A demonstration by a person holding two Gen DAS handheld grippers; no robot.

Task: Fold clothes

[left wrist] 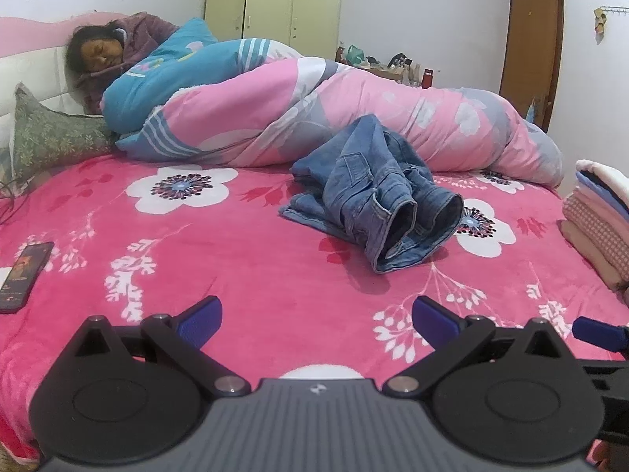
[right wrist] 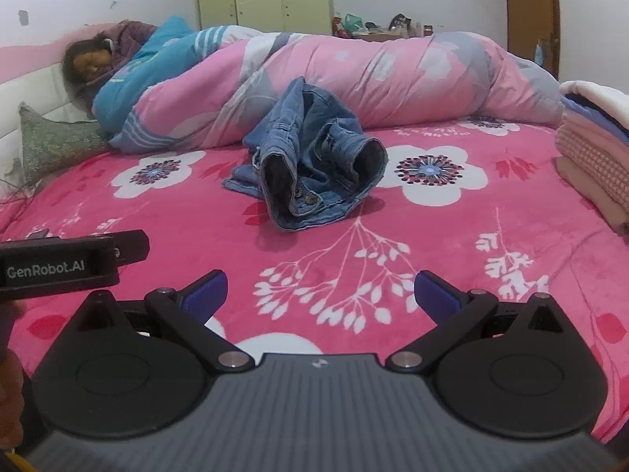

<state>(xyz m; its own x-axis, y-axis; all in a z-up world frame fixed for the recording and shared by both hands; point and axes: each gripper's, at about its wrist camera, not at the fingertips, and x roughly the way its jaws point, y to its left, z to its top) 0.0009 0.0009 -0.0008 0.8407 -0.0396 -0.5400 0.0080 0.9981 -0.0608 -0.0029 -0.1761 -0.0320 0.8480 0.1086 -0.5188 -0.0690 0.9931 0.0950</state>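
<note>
A crumpled blue denim garment lies bunched on the pink flowered bedspread, its cuffs facing me; it leans partly against a rolled quilt. In the right wrist view the denim garment shows two buttons near its hem. My left gripper hovers open over the bedspread, well short of the denim, nothing between its blue pads. My right gripper is also open and empty, a similar distance before the garment. The left gripper's body shows at the left edge of the right wrist view.
A person lies under a pink and blue quilt along the far side of the bed. A stack of folded clothes sits at the right edge. A phone lies at the left, a green pillow near the headboard.
</note>
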